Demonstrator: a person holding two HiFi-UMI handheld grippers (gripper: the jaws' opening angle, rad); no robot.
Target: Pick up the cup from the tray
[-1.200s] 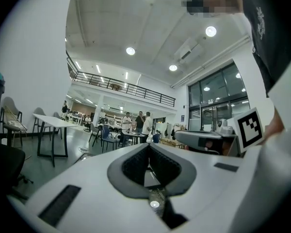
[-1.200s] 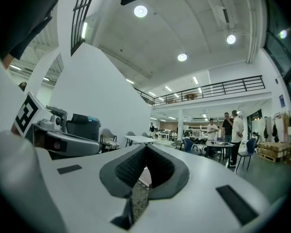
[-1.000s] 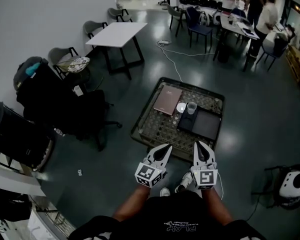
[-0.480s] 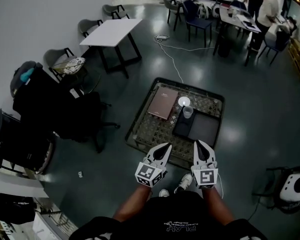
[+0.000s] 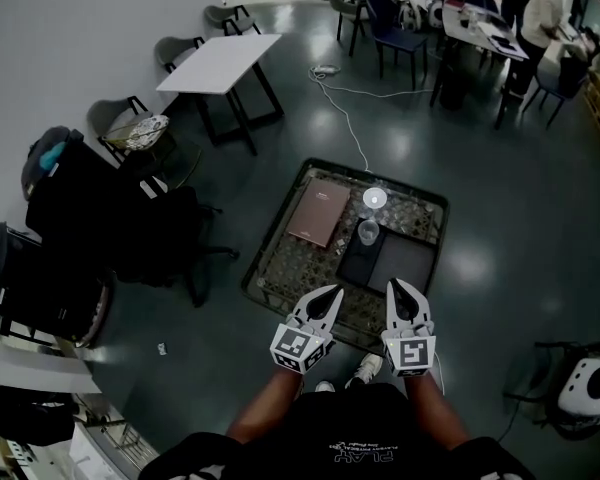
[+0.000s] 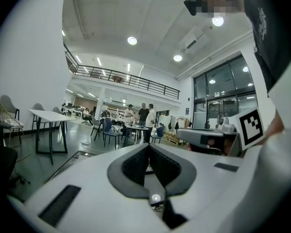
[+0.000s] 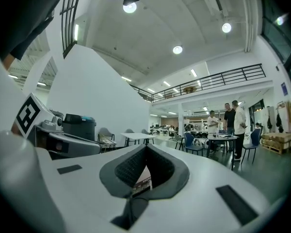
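Note:
A clear cup (image 5: 368,232) stands upright on the far end of a dark tray (image 5: 358,264), which lies on a low lattice-topped platform (image 5: 280,268) on the floor. Both grippers hang in the air short of the platform's near edge, well apart from the cup. My left gripper (image 5: 331,292) is shut with nothing between its jaws, as the left gripper view (image 6: 148,147) confirms. My right gripper (image 5: 397,285) is shut and empty too, its pads meeting at the tips (image 7: 145,148). The cup does not show in either gripper view.
On the platform also lie a pinkish notebook (image 5: 319,213), a small white disc (image 5: 375,198) and a second dark tray (image 5: 406,266). Black chairs and bags (image 5: 100,218) stand at the left, a white table (image 5: 218,63) behind, a cable (image 5: 345,108) on the floor, people at tables (image 5: 500,28) far back.
The platform with the cup has slid leftward and lower in the head view, so it is nearer. Both grippers keep their place in the view and stay shut.

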